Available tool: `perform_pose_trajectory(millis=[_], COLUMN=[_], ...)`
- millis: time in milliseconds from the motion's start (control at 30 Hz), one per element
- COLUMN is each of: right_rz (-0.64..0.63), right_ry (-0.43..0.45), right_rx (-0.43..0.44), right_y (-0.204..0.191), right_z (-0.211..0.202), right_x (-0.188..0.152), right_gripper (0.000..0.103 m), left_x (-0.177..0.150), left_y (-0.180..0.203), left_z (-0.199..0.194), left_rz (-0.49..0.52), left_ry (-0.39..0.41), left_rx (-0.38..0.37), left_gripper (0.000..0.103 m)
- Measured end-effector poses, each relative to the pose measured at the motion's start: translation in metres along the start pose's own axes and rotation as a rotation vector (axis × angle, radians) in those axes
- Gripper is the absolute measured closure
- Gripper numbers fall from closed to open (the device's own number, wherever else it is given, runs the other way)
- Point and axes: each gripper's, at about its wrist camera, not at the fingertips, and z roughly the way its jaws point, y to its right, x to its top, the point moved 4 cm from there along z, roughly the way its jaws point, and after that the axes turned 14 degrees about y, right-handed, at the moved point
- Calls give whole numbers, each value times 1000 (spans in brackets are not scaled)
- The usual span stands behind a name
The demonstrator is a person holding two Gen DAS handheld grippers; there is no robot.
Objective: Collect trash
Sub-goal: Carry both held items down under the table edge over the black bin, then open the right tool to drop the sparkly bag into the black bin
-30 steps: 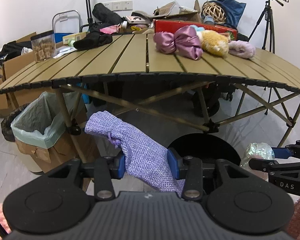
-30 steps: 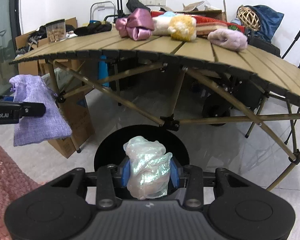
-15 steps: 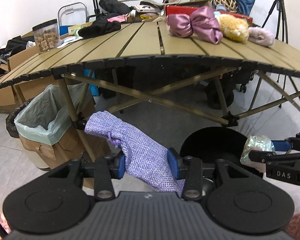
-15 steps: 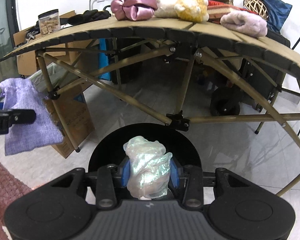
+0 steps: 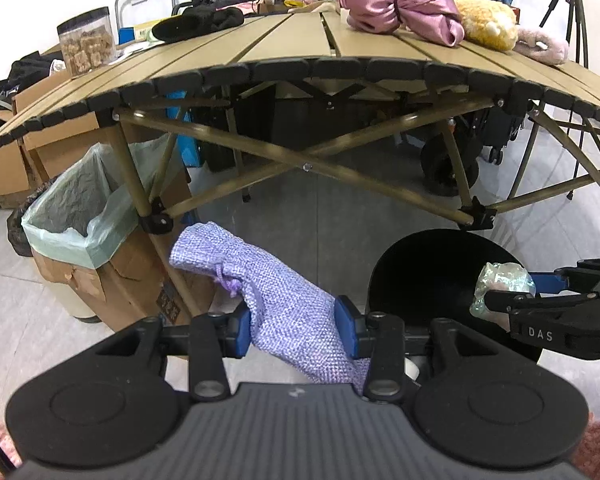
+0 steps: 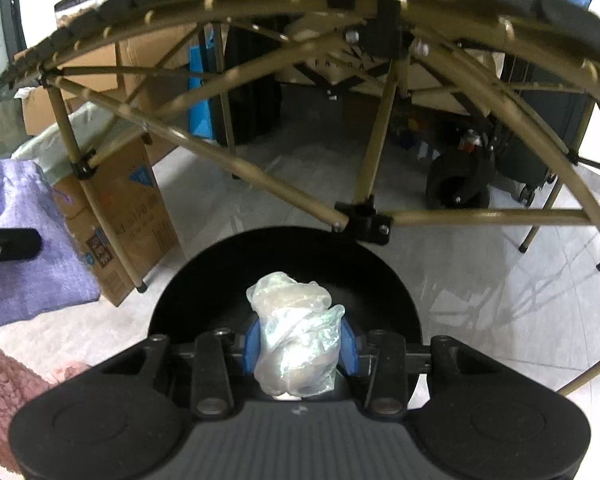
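While the left gripper [image 5: 296, 330] pinches a lilac woven pouch [image 5: 276, 300] between its blue pads, the right gripper [image 6: 300, 346] clamps a crumpled iridescent plastic wrapper [image 6: 296, 340] directly above a round black bin [image 6: 204, 292] on the floor. Only the left view shows the tabletop, with a pink satin bow [image 5: 400, 4] near its far edge, and a lined cardboard box [image 5: 80, 216] beside the table leg. Compared with a second ago, both grippers have dropped lower and nearer the table frame.

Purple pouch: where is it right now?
The purple pouch is clamped in the left gripper, held above the floor, between the lined bin and the black bin.
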Motion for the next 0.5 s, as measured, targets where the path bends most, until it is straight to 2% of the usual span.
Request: perform_pose_trajectory(millis=[133,267,333,400,500], right_rz=[5,25,21,18,2], right_ry=[-7,-2,1,7,27], right_rx=[-14,-14,-15,-19,-33], right_y=[3,7,7,7,7], right_z=[3,4,4,3,0], right_x=[-3,-4,-4,-3,-1], right_gripper=[63,56,46,22,13], left_x=[-1,-2,-3,-3,-4], left_y=[-1,1,3,4,4], left_z=[2,3,4,4,6], left_rz=[-11,-3,7,11,13], left_ry=[-13,-17,-21,-25,-31], left_rx=[-4,-11,-13,-17,-15], left_gripper=[60,60,60,60,60])
